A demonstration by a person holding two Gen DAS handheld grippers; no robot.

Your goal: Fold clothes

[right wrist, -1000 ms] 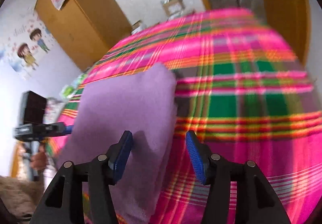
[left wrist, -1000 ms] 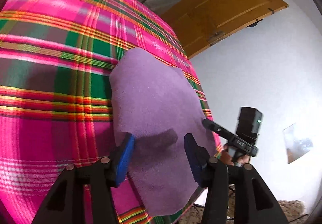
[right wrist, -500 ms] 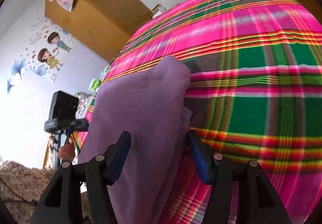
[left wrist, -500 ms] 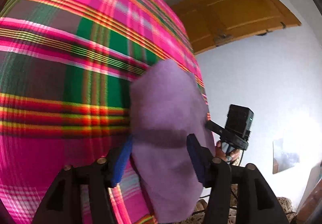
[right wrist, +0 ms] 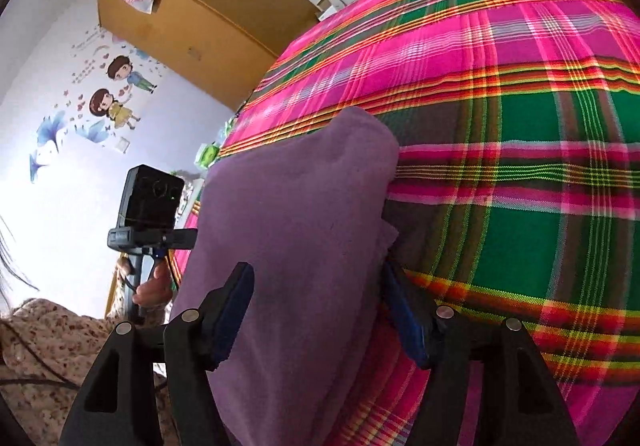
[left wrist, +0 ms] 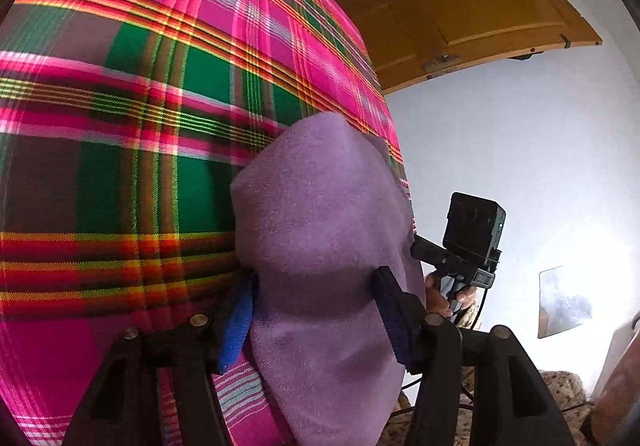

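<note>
In the left wrist view, the purple cloth [left wrist: 320, 230] lies folded near the edge of the plaid cover [left wrist: 132, 149], and that cover serves as the landmark here. The left claw [left wrist: 316, 310] stands with its two blue pads wide apart, one on either side of the cloth's near end; whether the pads press the fabric I cannot tell. Off the cover's right edge, the right claw [left wrist: 464, 246] shows only as a black handle with a camera block held by a hand, its pads hidden behind the cloth. A wooden door [left wrist: 472, 9] stands beyond the cover's far edge.

In the right wrist view, the same purple cloth [right wrist: 296, 246] rests on the plaid cover [right wrist: 500, 149] by its left edge, folded into a thick stack. The right claw [right wrist: 320, 310] has its pads spread apart, straddling the near end of the stack. Off the cover's left edge, the left claw [right wrist: 152, 213] appears as a hand-held handle, its fingers out of sight. A wooden wardrobe [right wrist: 192, 17] stands beyond the cover's far left corner
</note>
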